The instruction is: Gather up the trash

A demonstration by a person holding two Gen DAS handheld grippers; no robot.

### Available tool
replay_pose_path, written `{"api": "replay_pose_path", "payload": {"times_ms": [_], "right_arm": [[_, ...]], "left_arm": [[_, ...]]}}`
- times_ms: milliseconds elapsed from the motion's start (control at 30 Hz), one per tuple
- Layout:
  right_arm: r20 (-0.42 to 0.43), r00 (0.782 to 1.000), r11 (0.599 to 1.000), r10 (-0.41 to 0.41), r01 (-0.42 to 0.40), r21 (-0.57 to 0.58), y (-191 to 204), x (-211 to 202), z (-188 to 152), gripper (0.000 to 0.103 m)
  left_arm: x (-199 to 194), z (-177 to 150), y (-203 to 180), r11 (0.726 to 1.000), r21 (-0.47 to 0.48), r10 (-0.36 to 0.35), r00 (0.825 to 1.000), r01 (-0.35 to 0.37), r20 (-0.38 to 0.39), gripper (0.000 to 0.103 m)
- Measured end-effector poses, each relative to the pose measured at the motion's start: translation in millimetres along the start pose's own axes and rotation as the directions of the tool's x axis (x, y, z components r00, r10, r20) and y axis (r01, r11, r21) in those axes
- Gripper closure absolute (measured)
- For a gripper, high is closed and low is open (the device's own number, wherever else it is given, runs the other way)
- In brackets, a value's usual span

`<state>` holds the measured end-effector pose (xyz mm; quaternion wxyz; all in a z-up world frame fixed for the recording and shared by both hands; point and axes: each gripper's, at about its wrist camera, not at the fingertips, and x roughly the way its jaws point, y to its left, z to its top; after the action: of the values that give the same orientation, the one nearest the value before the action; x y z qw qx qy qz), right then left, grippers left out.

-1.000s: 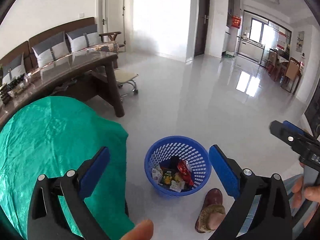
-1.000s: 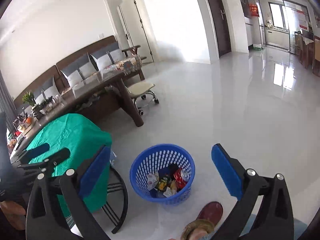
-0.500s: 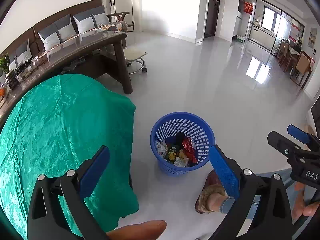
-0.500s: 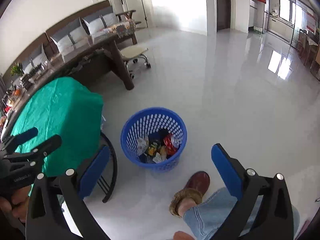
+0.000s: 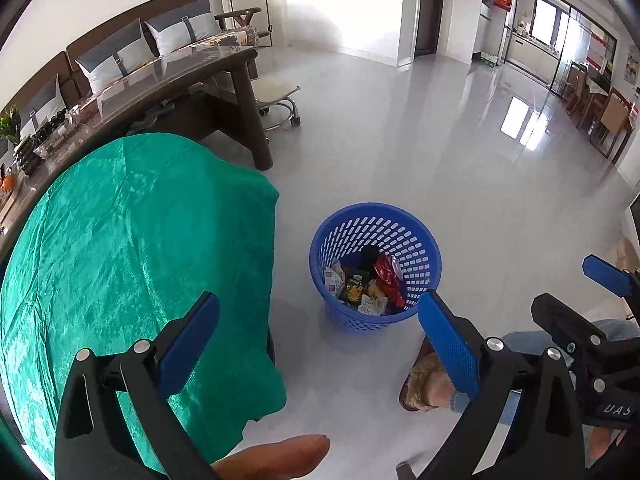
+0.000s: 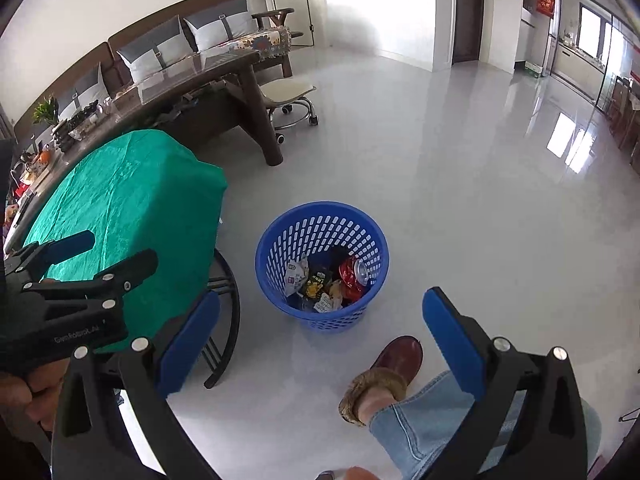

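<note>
A blue perforated trash basket (image 5: 416,236) stands on the grey floor, also in the right wrist view (image 6: 280,248). Inside lie snack wrappers (image 5: 356,286) and a red can (image 6: 354,272). My left gripper (image 5: 320,340) is open and empty, held above and in front of the basket. My right gripper (image 6: 322,332) is open and empty, also above the basket. Each gripper shows in the other's view: the right gripper (image 5: 580,300) at right, the left gripper (image 6: 100,256) at left.
A small table under a green cloth (image 5: 132,240) stands left of the basket, its black legs (image 6: 224,320) showing. A long dark wooden table (image 5: 180,76), a stool (image 6: 288,92) and a sofa (image 6: 172,40) lie beyond. The person's slippered foot (image 6: 384,368) is near the basket.
Both grippers rose and tilted down, so the basket sits higher in both views and the green table top shows more. Both stayed open and empty.
</note>
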<state>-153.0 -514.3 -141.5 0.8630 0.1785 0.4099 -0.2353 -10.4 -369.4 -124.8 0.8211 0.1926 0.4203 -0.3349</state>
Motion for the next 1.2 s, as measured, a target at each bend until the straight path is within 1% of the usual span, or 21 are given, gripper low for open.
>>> {"api": "replay_pose_path", "payload": {"times_ms": [500,1200], "right_arm": [[-0.034,0.999,0.999,-0.031,0.032,0.017,-1.2,2.7,-3.2,0.005],[-0.052,0.998,0.999,-0.039,0.04,0.02,-1.9,4.8,-5.7,0.005]], "left_arm": [[2.0,0.6,-1.4,1.0,-0.005,0.001,1.0,-0.001,-0.017,0.005],[6.5,1.3,-5.6,1.0,-0.003,-0.003,1.0,0.003,-0.028,0.005]]}}
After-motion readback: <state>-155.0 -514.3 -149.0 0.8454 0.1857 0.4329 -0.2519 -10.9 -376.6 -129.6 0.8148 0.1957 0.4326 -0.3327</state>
